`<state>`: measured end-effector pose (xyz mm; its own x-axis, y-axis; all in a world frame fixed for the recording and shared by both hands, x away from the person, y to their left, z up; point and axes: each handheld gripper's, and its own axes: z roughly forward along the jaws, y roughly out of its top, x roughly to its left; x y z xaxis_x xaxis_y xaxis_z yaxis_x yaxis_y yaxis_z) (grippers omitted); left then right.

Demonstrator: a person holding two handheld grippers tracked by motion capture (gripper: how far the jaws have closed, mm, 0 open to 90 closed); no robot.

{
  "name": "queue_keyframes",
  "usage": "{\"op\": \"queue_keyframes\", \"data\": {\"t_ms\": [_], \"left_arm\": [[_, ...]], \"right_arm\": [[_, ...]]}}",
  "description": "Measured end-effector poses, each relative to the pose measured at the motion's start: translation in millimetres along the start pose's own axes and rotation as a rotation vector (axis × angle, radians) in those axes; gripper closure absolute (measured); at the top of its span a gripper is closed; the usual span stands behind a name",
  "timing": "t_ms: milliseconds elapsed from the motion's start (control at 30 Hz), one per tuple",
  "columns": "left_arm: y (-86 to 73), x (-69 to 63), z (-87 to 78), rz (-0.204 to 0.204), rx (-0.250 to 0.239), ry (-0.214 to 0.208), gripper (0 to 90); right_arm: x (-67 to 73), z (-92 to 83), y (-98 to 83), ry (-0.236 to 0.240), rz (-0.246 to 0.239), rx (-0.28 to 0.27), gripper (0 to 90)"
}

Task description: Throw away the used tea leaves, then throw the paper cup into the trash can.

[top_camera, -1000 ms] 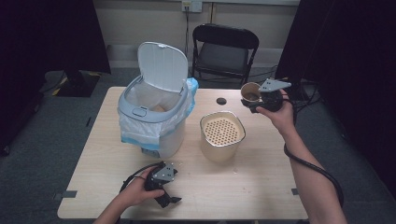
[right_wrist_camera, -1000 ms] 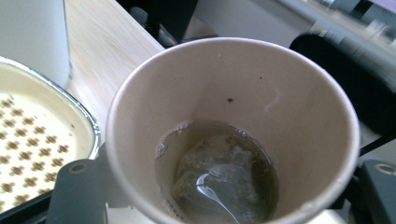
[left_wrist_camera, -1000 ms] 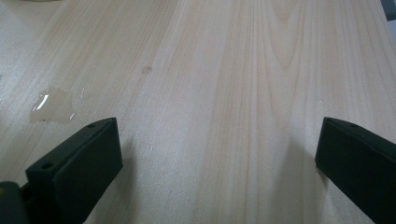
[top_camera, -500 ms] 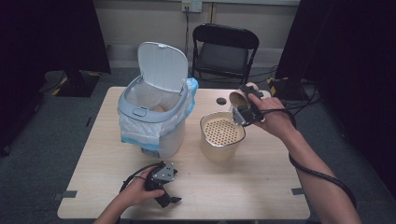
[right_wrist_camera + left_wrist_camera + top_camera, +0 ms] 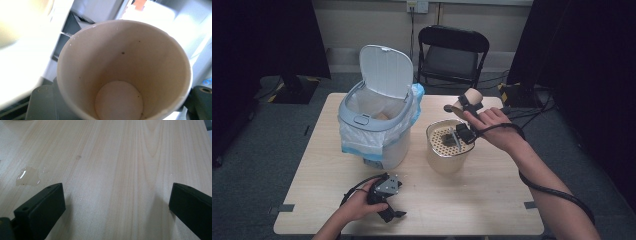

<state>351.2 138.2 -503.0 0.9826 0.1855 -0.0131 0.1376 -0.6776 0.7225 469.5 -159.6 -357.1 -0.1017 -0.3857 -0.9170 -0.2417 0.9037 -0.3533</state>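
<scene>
My right gripper [image 5: 465, 111] is shut on a tan paper cup [image 5: 467, 98], which it holds tipped on its side just above the far rim of a beige strainer bucket [image 5: 446, 159]. Dark bits lie on the strainer's holed insert [image 5: 447, 140]. In the right gripper view the cup [image 5: 122, 75] gapes towards the camera, empty but for a few specks, with a black jaw on each side. My left gripper [image 5: 390, 209] rests open on the wooden table [image 5: 492, 200] near the front edge. Its jaws stand wide apart over bare wood [image 5: 117, 182].
A white bin [image 5: 377, 125] with a raised lid and a blue liner stands at the table's back left. A small black disc [image 5: 448, 107] lies behind the bucket. A small puddle [image 5: 26, 176] sits left of the left jaw. A black folding chair [image 5: 452, 55] stands beyond the table.
My right gripper has carried the cup from the back right to above the strainer bucket and tipped it over. Dark bits now lie in the strainer. The left gripper has not moved.
</scene>
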Motion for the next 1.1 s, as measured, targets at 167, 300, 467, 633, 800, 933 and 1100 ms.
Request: {"op": "queue_keyframes", "data": {"t_ms": [167, 300, 467, 633, 800, 933, 1100], "left_arm": [[0.0, 0.0, 0.0, 0.0, 0.0, 0.0, 0.0], [0.0, 0.0, 0.0, 0.0, 0.0, 0.0, 0.0], [0.0, 0.0, 0.0, 0.0, 0.0, 0.0, 0.0], [0.1, 0.1, -0.3, 0.001, 0.003, 0.0, 0.0], [0.1, 0.1, -0.3, 0.001, 0.003, 0.0, 0.0], [0.4, 0.5, -0.9, 0.011, 0.005, 0.012, 0.0], [0.3, 0.5, -0.7, 0.011, 0.002, 0.012, 0.0]], "right_arm": [[-17.2, 6.1, -26.2, 0.227, 0.509, -0.07, 27.0], [-20.5, 9.8, -38.2, 0.358, 0.743, -0.126, 26.9], [-20.7, 16.2, -48.9, 0.477, 0.963, -0.179, 26.9], [-20.4, 20.8, -59.4, 0.575, 1.183, -0.223, 26.9], [-22.9, 22.3, -61.4, 0.593, 1.239, -0.214, 26.5], [-24.0, 23.0, -60.7, 0.612, 1.258, -0.225, 26.4], [-26.1, 24.4, -61.7, 0.632, 1.319, -0.242, 26.4]]}}
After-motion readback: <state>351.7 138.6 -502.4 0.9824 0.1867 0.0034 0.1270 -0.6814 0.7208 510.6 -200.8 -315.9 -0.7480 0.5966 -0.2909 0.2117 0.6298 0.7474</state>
